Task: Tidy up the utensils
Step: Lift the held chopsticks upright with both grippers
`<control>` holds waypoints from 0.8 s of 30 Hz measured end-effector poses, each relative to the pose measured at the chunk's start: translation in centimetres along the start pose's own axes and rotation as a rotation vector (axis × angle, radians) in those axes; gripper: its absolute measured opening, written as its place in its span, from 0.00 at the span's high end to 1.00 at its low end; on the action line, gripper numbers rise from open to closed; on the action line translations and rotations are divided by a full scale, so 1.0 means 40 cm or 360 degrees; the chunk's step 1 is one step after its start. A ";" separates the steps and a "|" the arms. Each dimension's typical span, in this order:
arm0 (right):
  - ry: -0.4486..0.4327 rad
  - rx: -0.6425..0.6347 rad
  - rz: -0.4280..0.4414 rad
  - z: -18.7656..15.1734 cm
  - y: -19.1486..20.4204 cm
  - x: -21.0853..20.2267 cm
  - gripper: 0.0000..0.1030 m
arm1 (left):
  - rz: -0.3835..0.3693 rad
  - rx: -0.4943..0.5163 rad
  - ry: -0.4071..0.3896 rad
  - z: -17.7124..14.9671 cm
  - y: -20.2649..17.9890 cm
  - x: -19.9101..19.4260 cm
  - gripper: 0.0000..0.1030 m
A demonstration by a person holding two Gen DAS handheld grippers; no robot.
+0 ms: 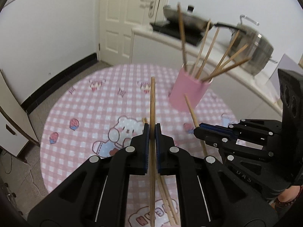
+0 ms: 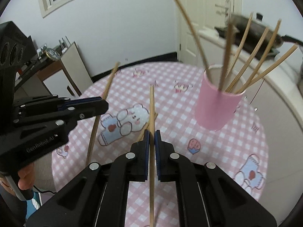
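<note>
My left gripper [image 1: 152, 130] is shut on a wooden chopstick [image 1: 152, 102] that points away over the table. The right wrist view shows it [image 2: 105, 104] from the side with that chopstick [image 2: 108, 83]. My right gripper [image 2: 151, 134] is shut on another chopstick [image 2: 151, 106]. It appears at the right of the left wrist view [image 1: 197, 130] with its stick [image 1: 190, 106]. A pink cup [image 1: 186, 92] [image 2: 217, 107] stands on the far right of the table and holds several chopsticks. Loose chopsticks [image 1: 166, 194] [image 2: 146, 125] lie on the cloth below both grippers.
The round table [image 1: 85, 102] wears a pink checked cloth with bear prints. Behind the cup runs a white counter [image 1: 155, 37] with a frying pan [image 1: 189, 21] and a steel pot [image 1: 255, 47]. A door [image 1: 121, 19] and a low cabinet [image 2: 62, 75] stand beyond the table.
</note>
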State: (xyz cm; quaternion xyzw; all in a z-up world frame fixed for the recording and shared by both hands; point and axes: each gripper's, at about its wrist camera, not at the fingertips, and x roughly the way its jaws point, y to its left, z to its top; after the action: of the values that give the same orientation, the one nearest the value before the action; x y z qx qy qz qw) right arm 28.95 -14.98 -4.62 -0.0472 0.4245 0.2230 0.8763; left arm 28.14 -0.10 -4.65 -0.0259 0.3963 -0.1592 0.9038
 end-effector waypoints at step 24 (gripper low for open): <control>-0.0495 0.0063 -0.0167 0.066 -0.112 -0.283 0.95 | -0.0131 -0.0048 -0.0496 0.126 -0.101 -0.183 0.94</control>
State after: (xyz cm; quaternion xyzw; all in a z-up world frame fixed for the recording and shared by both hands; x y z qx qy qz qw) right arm 26.68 -22.25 5.24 -0.0170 0.2849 0.1733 0.9426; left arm 26.06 -2.07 4.66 -0.0800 0.2524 -0.1840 0.9466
